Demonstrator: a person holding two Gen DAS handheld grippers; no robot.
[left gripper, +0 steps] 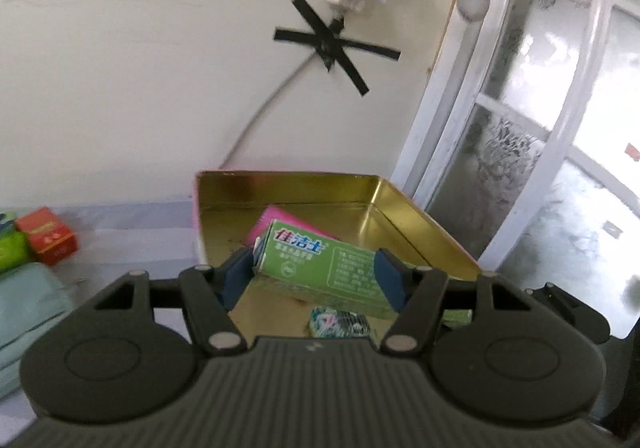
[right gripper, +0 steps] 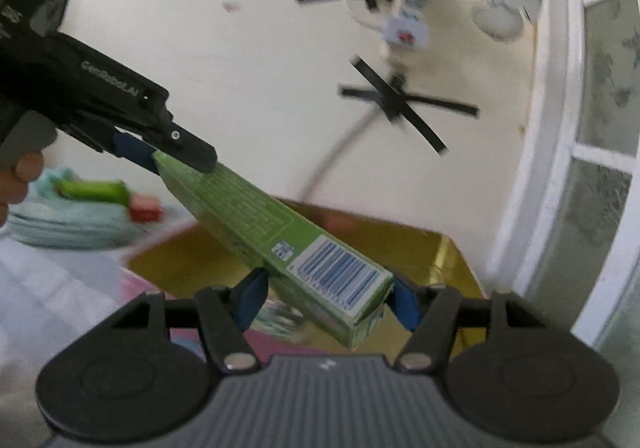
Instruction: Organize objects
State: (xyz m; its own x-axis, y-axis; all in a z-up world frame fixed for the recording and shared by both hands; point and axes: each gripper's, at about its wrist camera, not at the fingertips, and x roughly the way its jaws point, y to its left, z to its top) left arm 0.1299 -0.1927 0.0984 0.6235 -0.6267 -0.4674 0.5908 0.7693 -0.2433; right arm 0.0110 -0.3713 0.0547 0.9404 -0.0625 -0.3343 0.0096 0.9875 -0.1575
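Green toothpaste box (right gripper: 256, 224) is in the air over the open gold tin (left gripper: 404, 224), held at both ends: left gripper (left gripper: 314, 272) clamps one end, right gripper (right gripper: 324, 298) pinches the barcode end. Looks light, thin cardboard, crushable, so grip flat faces near the ends, gently. A pink packet (left gripper: 276, 222) and a small wrapped candy (left gripper: 340, 322) lie in the tin; a red box (left gripper: 48, 236) sits well apart.

- one green toothpaste box (left gripper: 320, 268)
- one gold tin (left gripper: 400, 208)
- one pink packet (left gripper: 276, 222) and one small wrapped packet (left gripper: 338, 322) inside it
- one red box (left gripper: 48, 236)
- two hand-held grippers (left gripper: 312, 276), (right gripper: 324, 298)
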